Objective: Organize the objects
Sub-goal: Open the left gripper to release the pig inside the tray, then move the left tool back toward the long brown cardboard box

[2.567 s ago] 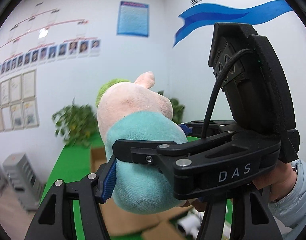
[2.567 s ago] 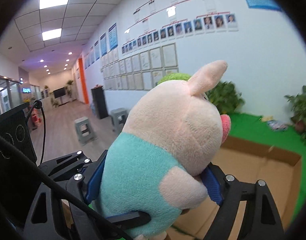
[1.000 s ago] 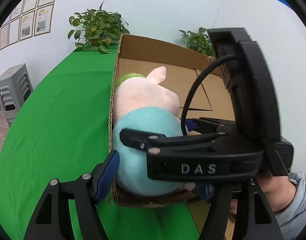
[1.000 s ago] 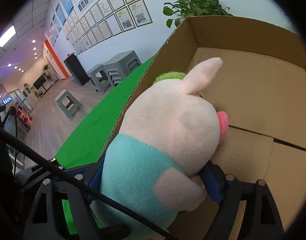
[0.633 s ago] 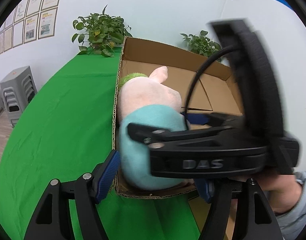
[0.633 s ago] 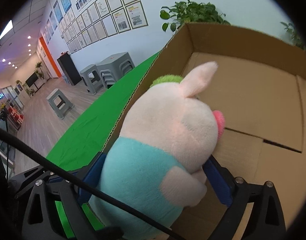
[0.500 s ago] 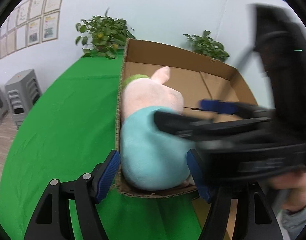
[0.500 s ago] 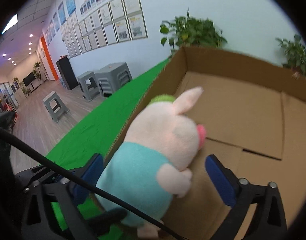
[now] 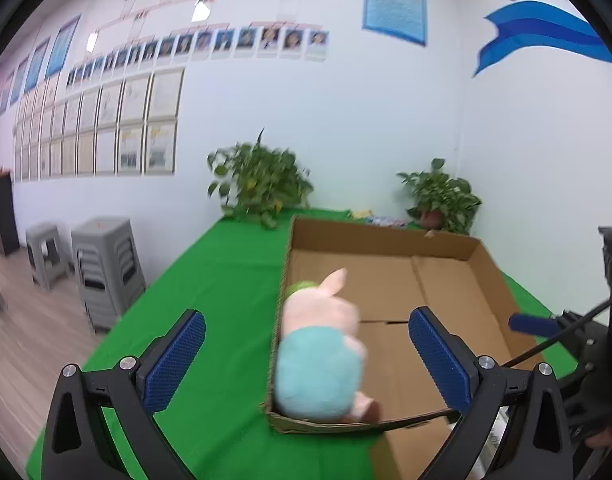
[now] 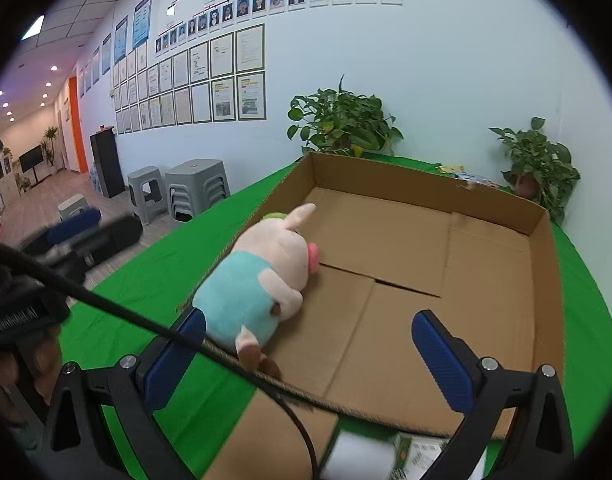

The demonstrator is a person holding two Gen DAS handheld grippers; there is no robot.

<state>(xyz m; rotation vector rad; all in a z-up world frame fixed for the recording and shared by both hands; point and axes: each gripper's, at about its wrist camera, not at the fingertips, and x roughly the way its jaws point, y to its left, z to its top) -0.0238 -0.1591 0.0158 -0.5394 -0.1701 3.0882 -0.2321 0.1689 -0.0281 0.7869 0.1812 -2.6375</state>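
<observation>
While the plush pig (image 9: pixel 320 344) lies on its side in the near left corner of the cardboard box (image 9: pixel 442 280), pressed against the box's left wall, neither gripper touches it. Its teal body points toward the cameras and its pink head, ear and green cap point toward the far wall of the box. The left gripper (image 9: pixel 303 354) has just been opening its jaws, which now stand wide, blue pads well apart on either side of the toy's image, with nothing between them. The right gripper (image 10: pixel 308 350) has likewise just been opening and is spread wide and empty, hanging over the near edge of the box. The box sits on a green tablecloth (image 9: pixel 225 292), its floor otherwise bare cardboard. Two potted plants (image 10: pixel 342 124) stand against the white wall behind the box, and grey stools (image 10: pixel 193 190) stand on the floor to the left of the table.
</observation>
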